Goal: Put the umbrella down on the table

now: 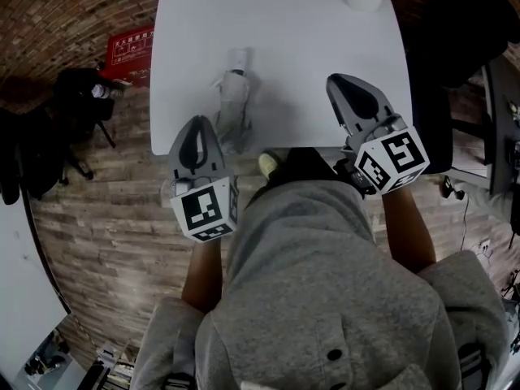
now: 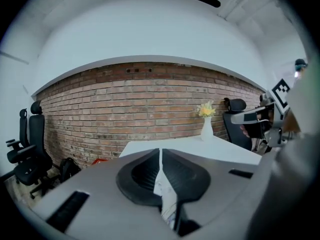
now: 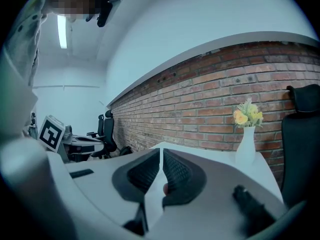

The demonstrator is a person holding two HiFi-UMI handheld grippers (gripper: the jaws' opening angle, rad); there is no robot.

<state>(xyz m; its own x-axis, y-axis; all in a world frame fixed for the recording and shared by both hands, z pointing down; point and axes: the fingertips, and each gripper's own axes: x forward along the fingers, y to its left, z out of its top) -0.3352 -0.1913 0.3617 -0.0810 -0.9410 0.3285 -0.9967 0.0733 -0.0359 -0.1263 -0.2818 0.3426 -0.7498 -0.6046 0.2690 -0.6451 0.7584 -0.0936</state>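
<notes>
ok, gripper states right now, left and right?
left gripper: closed, holding nothing.
right gripper: closed, holding nothing.

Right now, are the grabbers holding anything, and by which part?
Nothing is held. The left gripper and the right gripper are both shut, pads together and empty. The umbrella lies on the table.

A red box point(image 1: 130, 53) on the floor beside the worktop point(image 1: 325, 71) carries white print, too small to read. The left gripper point(image 1: 197, 122) has a cube point(image 1: 205, 210), and the right gripper point(image 1: 340, 80) a cube point(image 1: 396, 159), bearing black-and-white square marker patterns, not letters or numbers.
</notes>
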